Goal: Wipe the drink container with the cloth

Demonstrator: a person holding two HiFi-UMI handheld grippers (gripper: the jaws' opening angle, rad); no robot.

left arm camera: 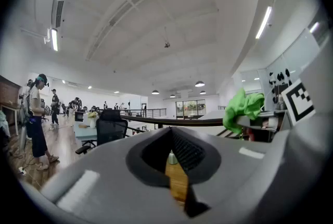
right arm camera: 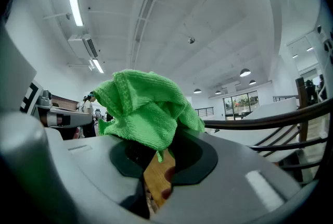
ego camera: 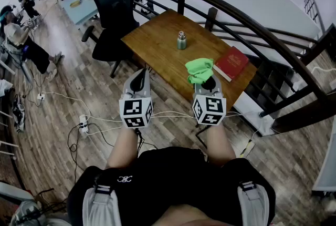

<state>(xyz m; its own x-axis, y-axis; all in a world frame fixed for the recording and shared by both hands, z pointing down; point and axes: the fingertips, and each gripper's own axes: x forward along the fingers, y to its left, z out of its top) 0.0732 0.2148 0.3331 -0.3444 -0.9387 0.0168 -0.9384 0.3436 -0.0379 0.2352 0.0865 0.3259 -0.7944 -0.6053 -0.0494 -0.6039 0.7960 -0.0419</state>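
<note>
A small green metal drink container (ego camera: pixel 181 40) stands upright near the middle of the wooden table (ego camera: pixel 157 46). In the left gripper view it shows tiny through the jaw gap as the container (left arm camera: pixel 171 157). My right gripper (ego camera: pixel 206 82) is shut on a bright green cloth (ego camera: pixel 199 70), which bunches up above its jaws at the table's near edge. In the right gripper view the cloth (right arm camera: pixel 145 108) fills the space above the right gripper (right arm camera: pixel 156 152). My left gripper (ego camera: pixel 140 74) is shut with nothing in it, level, just short of the table edge. The cloth (left arm camera: pixel 243 108) hangs to the right of the left gripper (left arm camera: pixel 174 147).
A red book (ego camera: pixel 231 63) lies on the table's right end. A black office chair (ego camera: pixel 113 7) stands at the table's left. A dark curved railing (ego camera: pixel 247 20) runs behind the table. Cables and a power strip (ego camera: pixel 84 124) lie on the floor. People stand far left.
</note>
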